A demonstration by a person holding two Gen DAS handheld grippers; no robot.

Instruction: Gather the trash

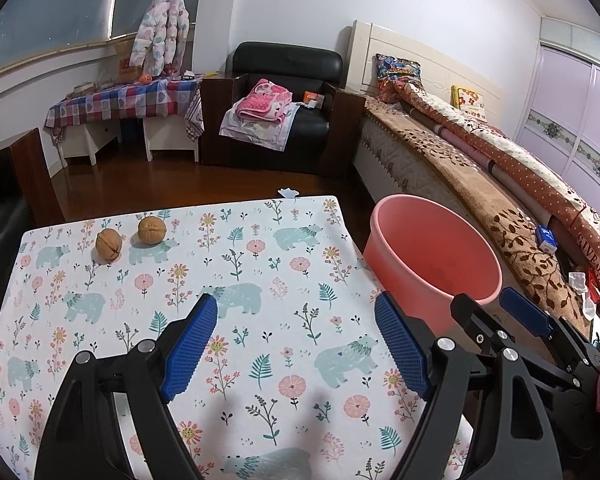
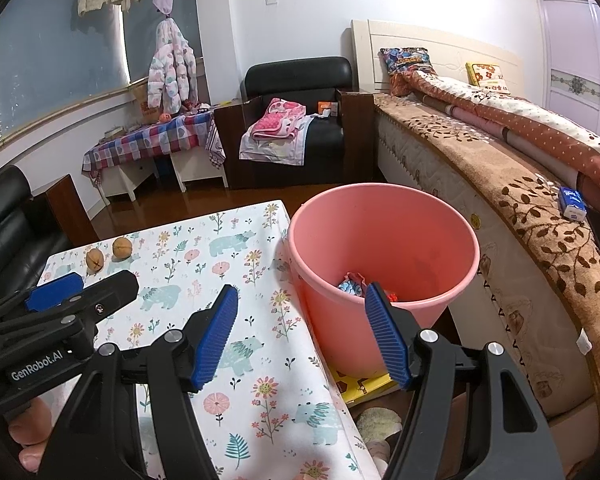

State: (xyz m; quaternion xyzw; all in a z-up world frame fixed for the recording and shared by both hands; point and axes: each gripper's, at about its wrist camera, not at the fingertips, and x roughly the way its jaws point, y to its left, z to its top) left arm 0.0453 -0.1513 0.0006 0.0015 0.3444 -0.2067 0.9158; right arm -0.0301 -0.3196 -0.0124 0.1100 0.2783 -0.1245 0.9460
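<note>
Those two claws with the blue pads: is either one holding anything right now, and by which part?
Nothing is held. The left claw stands open over the tablecloth, and the right claw stands open with only air between its pads.

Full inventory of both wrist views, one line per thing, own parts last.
walnuts: 2, brown, side by side on the table's far left
table: 1, white cloth with bears and flowers, under both grippers
bucket: 1, pink, on the floor between table and bed
wrappers: a few, blue and red, inside the bucket
bed: 1, brown cover, right
armchair: 1, black, far wall
left gripper: 1, blue pads, jaws open, empty
right gripper: 1, blue pads, jaws open, empty
</note>
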